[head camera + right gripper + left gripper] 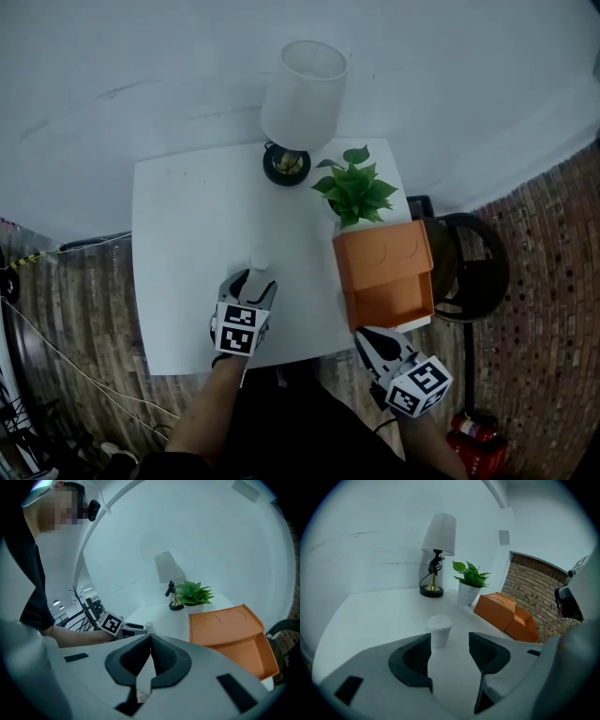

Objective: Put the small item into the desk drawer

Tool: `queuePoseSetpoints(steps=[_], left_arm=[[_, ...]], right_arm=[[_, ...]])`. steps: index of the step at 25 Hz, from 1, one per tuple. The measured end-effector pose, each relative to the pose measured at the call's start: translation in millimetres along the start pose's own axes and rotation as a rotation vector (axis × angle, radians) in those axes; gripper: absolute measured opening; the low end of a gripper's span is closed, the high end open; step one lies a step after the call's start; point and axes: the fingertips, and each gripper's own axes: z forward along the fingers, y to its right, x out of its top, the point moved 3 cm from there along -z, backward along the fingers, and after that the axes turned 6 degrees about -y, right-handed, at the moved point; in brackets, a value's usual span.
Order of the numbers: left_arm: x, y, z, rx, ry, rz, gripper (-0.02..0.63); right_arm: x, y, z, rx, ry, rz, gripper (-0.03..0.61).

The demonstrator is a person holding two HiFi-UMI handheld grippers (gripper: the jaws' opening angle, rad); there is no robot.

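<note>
Two grippers are at the near side of the white table point(178, 234). The left gripper point(253, 277) has its jaws spread wide, and nothing is pressed between them. The small white item point(439, 630), shaped like a little cup with a cap, stands upright on the table just ahead of the tips. It is a bit closer to the left jaw than to the right one, and the pads do not touch it.

To the right of this gripper, and a little farther away, is the orange desk drawer unit point(382, 253). Its drawer point(394, 305) is pulled out toward the person.

The right gripper point(368, 339) has its jaws pressed together and holds nothing. Its tips are just beside the near corner of the open drawer, which lies ahead of it and to its right.

Beyond both grippers, at the far side of the table, stand a green plant point(354, 187) in a white pot and a lamp point(302, 98) with a white shade.
</note>
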Motion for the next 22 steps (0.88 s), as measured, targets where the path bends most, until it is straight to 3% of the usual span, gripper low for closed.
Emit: queuePoseSetpoints(steps=[22], left_arm=[[10.1,-17.8,45.2,-0.014,0.015,0.052,0.236]], right_arm=[[-27.8,10.6,16.0,-0.047,-0.051,0.081,0.005]])
